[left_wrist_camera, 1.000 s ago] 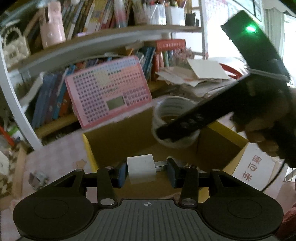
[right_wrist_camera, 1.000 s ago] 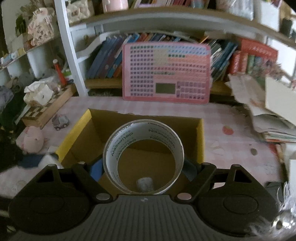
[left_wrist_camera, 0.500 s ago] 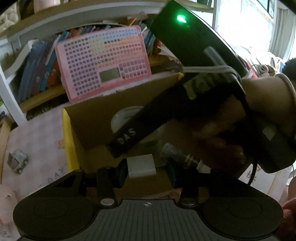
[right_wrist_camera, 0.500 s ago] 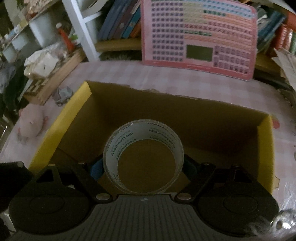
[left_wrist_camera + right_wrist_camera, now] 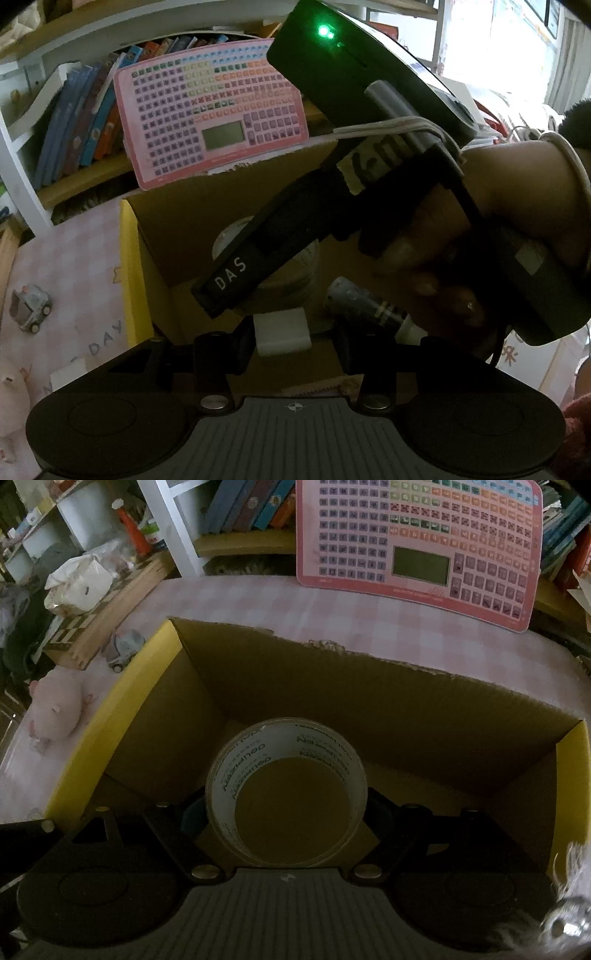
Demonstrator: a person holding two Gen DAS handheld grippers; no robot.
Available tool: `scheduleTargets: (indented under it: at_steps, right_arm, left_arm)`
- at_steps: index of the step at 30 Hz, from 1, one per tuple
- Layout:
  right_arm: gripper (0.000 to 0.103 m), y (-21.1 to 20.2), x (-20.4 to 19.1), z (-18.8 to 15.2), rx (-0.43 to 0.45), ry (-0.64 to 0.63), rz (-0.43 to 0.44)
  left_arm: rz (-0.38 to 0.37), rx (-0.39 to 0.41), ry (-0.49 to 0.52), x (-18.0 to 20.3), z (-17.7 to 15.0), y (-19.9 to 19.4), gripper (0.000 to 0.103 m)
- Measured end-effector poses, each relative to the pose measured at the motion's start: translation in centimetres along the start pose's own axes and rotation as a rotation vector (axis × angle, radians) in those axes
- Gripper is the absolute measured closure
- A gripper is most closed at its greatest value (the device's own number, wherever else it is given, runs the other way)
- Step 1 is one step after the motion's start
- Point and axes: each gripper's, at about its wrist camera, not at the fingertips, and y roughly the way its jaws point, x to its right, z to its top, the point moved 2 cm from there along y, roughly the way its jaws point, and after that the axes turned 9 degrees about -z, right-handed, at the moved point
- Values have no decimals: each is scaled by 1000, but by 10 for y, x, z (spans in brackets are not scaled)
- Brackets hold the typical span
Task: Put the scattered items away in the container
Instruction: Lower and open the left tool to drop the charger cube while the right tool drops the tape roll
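The container is an open cardboard box with yellow edges (image 5: pixel 114 709), also in the left wrist view (image 5: pixel 127 258). My right gripper (image 5: pixel 286 812) is shut on a roll of clear tape (image 5: pixel 284 753) and holds it low inside the box. In the left wrist view the right gripper's body and the hand on it (image 5: pixel 369 206) fill the middle, with the tape roll (image 5: pixel 306 258) behind. My left gripper (image 5: pixel 293 334) holds a white block (image 5: pixel 282 326) against its left finger over the box's near side. A dark cylinder (image 5: pixel 365 306) lies in the box.
A pink keyboard toy (image 5: pixel 421 546) leans on the bookshelf behind the box. A small toy car (image 5: pixel 123 648) and a pink plush pig (image 5: pixel 55 705) lie on the pink checked cloth left of the box. A wooden chessboard box (image 5: pixel 99 616) stands further left.
My right gripper has gone down into the box with the tape roll. My left gripper has moved closer over the box with the white block.
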Motion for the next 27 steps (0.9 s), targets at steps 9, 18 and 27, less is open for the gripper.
scheduleTargets:
  at_steps: [9,18,27]
  right_arm:
    - [17,-10,5,0,35,36,10]
    - [16,-48,-1,-7,117,37,-3]
    - [15,-111,-15,-33,273,76,-55]
  left_arm:
    - [52,58,30,3,-2,-15,34]
    - [80,164,17,2,-9,-59,29]
    - [95,263,38,1,-32,-113,22]
